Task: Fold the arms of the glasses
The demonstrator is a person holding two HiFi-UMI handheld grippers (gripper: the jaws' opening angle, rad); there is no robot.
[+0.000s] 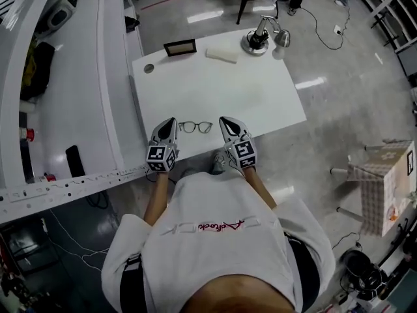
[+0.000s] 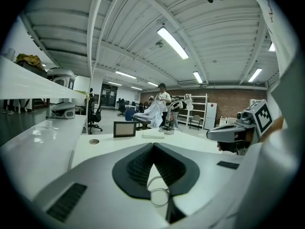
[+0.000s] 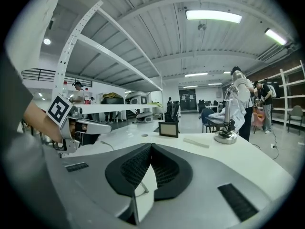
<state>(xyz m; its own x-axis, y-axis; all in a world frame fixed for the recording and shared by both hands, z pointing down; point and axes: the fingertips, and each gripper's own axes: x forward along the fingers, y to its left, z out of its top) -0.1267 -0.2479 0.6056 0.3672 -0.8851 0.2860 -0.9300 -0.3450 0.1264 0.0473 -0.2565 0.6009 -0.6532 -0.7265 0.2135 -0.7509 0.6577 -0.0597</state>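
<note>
Thin dark-rimmed glasses [image 1: 195, 127] lie on the white table [image 1: 260, 96] close to its front edge. My left gripper [image 1: 171, 122] is just to their left and my right gripper [image 1: 225, 120] just to their right, both tips beside the frame. In the left gripper view the jaws [image 2: 153, 144] meet with nothing between them, and a lens rim of the glasses [image 2: 159, 194] shows below them. The right gripper's jaws [image 3: 151, 145] are likewise shut and empty, with a thin part of the glasses [image 3: 138, 187] under them. How the glasses' arms lie I cannot tell.
At the table's far edge stand a small dark picture frame [image 1: 180, 47], a white block [image 1: 221, 55] and a metal lamp base [image 1: 259, 39]. A round cable hole [image 1: 149, 68] is at the far left corner. A long white shelf bench [image 1: 78, 96] runs along the left.
</note>
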